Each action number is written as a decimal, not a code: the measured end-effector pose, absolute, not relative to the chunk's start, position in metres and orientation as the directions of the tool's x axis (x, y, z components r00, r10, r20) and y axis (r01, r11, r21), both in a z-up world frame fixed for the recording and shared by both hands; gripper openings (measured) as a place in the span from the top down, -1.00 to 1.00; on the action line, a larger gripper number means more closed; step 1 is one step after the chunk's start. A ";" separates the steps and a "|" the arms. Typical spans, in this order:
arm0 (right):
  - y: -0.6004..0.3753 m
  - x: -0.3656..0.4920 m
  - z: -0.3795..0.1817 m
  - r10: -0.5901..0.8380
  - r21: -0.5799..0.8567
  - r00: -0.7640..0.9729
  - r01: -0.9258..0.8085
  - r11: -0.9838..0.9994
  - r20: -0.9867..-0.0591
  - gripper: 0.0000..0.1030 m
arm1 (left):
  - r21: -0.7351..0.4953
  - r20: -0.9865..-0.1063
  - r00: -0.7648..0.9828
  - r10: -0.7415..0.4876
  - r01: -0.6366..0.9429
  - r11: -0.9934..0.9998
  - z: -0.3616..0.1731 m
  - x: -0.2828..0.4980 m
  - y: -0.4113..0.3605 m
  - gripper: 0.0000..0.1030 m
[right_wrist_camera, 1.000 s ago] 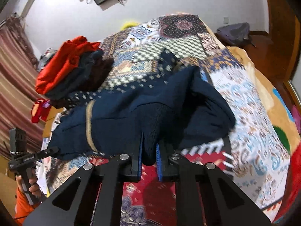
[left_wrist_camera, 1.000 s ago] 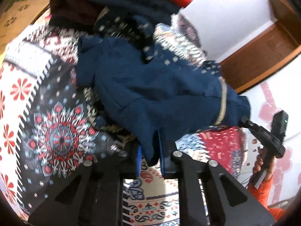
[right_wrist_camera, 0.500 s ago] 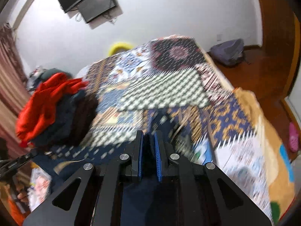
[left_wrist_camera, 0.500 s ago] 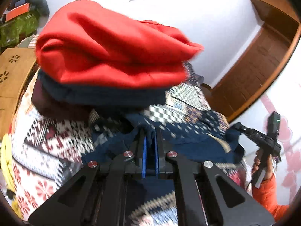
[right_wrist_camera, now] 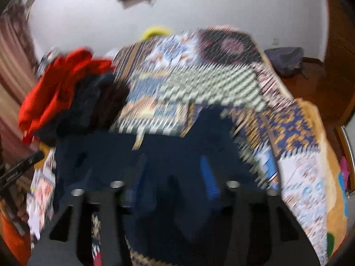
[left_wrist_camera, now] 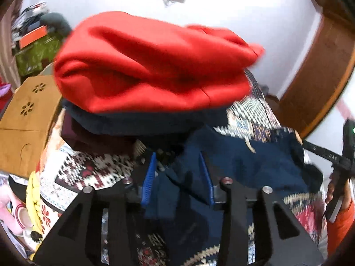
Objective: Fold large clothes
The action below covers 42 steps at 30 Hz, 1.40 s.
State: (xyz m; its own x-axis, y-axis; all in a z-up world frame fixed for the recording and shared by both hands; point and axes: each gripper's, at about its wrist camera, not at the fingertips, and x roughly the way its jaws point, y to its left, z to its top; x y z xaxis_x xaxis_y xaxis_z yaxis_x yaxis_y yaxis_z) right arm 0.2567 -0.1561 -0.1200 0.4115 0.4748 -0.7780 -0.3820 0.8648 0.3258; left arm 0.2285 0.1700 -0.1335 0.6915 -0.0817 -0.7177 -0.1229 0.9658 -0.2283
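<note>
Both jaws spread wide, gripping nothing. Left hand-held gripper & right hand-held gripper hover over the navy sweater, laid on the bed w/ patterned quilt, prob. for folding. Thick, soft knit. Red fleece tops a stack nearby.

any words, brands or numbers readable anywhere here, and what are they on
"DAS": white letters on the black bar of the right gripper, seen from the left wrist view; possibly part of a longer word.
White lettering on the left gripper bar in the right wrist view: too blurred to read.
Nothing else carries text.
</note>
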 end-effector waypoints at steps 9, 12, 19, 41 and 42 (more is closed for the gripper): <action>-0.147 0.223 -0.151 0.403 0.241 0.290 -0.463 0.853 -0.868 -0.30 | -0.230 -0.840 0.511 -0.184 -0.027 0.973 -0.204 0.226 0.110 -0.21; -0.158 0.217 -0.145 0.365 0.205 0.316 -0.442 0.873 -0.875 -0.43 | -0.205 -0.845 0.511 -0.160 -0.033 0.978 -0.213 0.213 0.104 -0.22; -0.175 0.203 -0.140 0.329 0.173 0.352 -0.408 0.897 -0.876 -0.54 | -0.193 -0.851 0.510 -0.125 -0.083 0.978 -0.209 0.185 0.112 -0.41; -0.186 0.165 -0.110 0.350 0.179 0.372 -0.422 0.889 -0.859 -0.55 | -0.605 -0.751 0.514 -0.415 -0.284 0.744 -0.228 0.106 0.168 -0.72; -0.186 0.165 -0.110 0.352 0.180 0.373 -0.422 0.888 -0.859 -0.55 | -0.631 -0.735 0.515 -0.440 -0.283 0.723 -0.233 0.120 0.160 -0.75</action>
